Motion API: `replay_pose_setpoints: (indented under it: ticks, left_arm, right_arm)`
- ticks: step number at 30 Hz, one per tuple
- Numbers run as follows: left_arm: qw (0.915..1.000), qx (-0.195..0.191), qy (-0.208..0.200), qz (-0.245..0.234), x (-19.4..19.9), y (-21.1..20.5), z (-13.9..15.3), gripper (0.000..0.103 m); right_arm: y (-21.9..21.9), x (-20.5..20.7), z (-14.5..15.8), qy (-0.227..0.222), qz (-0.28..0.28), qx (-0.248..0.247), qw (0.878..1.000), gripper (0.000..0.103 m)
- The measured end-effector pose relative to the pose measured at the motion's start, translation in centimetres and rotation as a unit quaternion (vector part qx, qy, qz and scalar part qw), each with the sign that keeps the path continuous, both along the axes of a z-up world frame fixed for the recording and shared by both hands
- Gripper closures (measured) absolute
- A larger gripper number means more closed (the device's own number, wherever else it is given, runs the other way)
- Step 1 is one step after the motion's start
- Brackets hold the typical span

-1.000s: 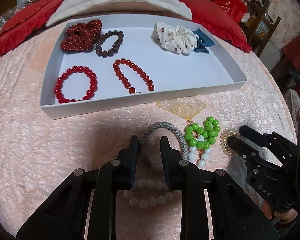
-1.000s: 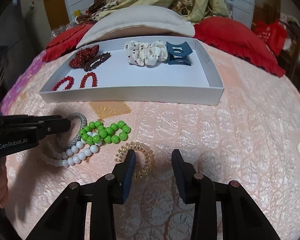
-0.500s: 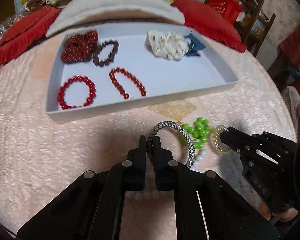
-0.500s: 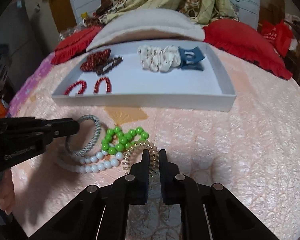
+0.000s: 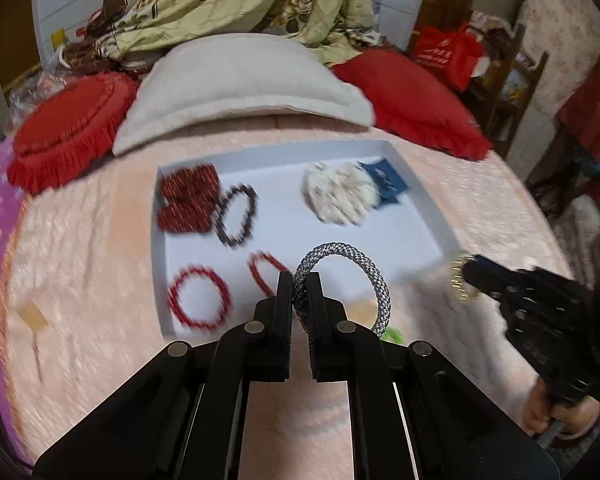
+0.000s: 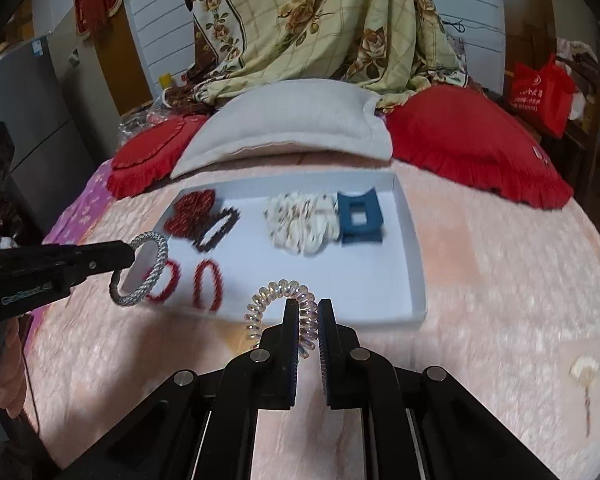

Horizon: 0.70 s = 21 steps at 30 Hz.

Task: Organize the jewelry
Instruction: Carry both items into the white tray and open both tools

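**Two pieces lifted above the bed, tray ahead**

We see a shallow white tray (image 5: 432,208) lying on the pink bedspread (image 5: 80,260). Inside it, at the far left, sits a dark red dotted scrunchie (image 5: 188,198) with a dark brown bead bracelet (image 5: 236,216) touching its right side. In front of these lie two red bead bracelets (image 5: 198,298), side by side. At the far right of the tray a cream scrunchie (image 6: 300,224) rests against a blue hair claw (image 6: 358,218).

Our left gripper (image 5: 299,292) has its jaws closed on a grey braided bangle (image 5: 364,276), which hangs in the air over the tray's near edge. Our right gripper (image 6: 309,320) has its jaws closed on a clear spiral hair tie (image 6: 278,300), also held up, in front of the tray's near wall. Each gripper shows at the side of the other's view, with a hand below it.

Just under the bangle we make out a bit of green beads (image 5: 392,335) on the bedspread, mostly hidden by the left gripper. A small pale scrap (image 6: 584,368) lies well off to the right.

Beyond the tray a cream pillow (image 6: 296,124) lies between two red fringed cushions (image 6: 472,148), with a floral quilt (image 6: 320,24) heaped behind. A red bag (image 6: 540,92) stands at the right.
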<state>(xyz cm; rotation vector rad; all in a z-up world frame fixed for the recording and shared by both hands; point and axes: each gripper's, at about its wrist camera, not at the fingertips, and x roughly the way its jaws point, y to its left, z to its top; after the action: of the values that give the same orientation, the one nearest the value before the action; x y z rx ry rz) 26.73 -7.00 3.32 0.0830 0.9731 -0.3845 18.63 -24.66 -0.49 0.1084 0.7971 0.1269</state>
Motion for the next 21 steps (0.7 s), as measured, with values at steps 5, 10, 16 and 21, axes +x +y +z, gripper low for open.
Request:
replay_pose_setpoints:
  ticks: [5,10,16,21]
  left_arm:
    - [0.9990,0.006,0.033,0.031,5.9,-0.6,-2.6,0.098]
    - [0.9972,0.018,0.055,0.047,10.9,-1.7,-5.4,0.098]
    - [0.9961,0.039,0.062,0.050,13.8,-2.5,-7.9,0.098]
    - [0.9959,0.038,0.061,0.054,14.5,-2.1,-8.8,0.097]
  right_arm:
    - [-0.7,4.9,-2.0,0.035,-0.005,0.013,0.999,0.094]
    - [-0.7,8.2,-4.7,0.069,-0.008,0.017,0.997,0.095]
    - [-0.3,10.2,-6.6,0.089,-0.001,0.041,0.995,0.094]
    - [1.2,10.7,-7.0,0.091,0.016,0.042,0.995,0.094]
